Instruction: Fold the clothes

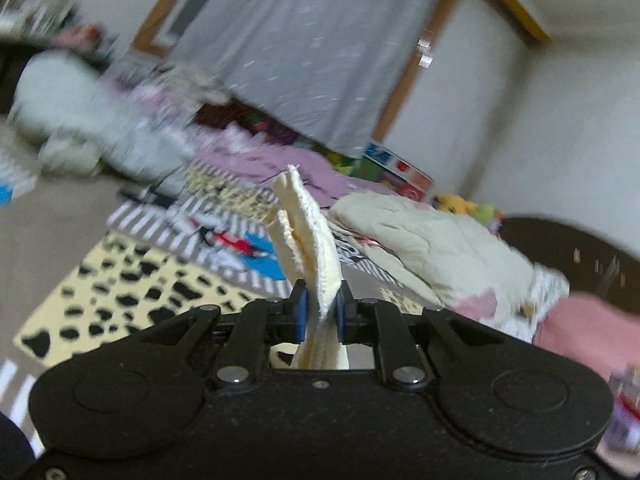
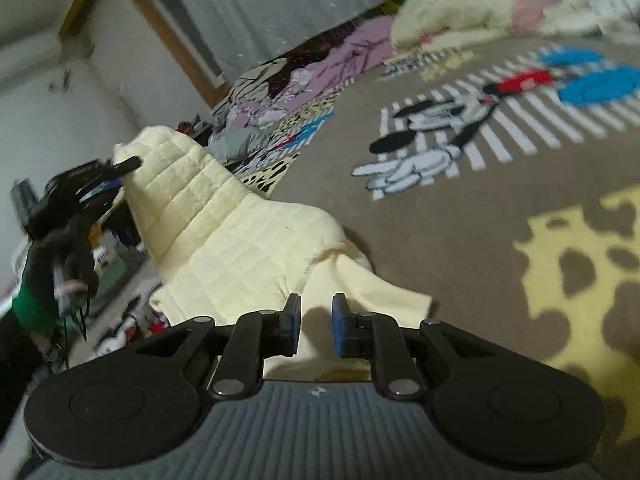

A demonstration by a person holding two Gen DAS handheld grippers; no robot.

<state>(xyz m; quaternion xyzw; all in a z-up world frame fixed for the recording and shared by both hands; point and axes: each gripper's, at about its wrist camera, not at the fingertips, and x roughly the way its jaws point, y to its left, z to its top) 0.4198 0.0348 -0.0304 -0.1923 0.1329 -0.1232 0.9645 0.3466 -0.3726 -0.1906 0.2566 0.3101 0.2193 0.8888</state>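
Grey curtain [image 1: 312, 52] and pale walls back the left wrist view, with a brown cartoon-print blanket [image 1: 132, 280] spread below. Against that blanket, the left claw [image 1: 322, 306] is clamped tight on a bunched edge of the cream quilted garment [image 1: 310, 232], whose layers stick up past the blue pads; beyond the garment lies a heap of pale bedding [image 1: 432, 248], and the whole view is smeared with motion. From the right wrist view, the same blanket [image 2: 460, 240] fills the right side, and the cream garment [image 2: 224, 232] slopes across it from a raised corner at the far left, pinched by the left claw [image 2: 124, 166], down to a loose sleeve lying flat on the blanket just ahead of the right claw [image 2: 316, 320]. That right claw stands narrowly apart with nothing between its pads, hovering over the near cloth. One risk, as I judge it, is that the left grip holds only some of the bunched layers, so a pull could let the rest slide out and skew the fold. Another is the right claw closing on a single layer or the sleeve alone, dragging the garment crooked across the blanket.
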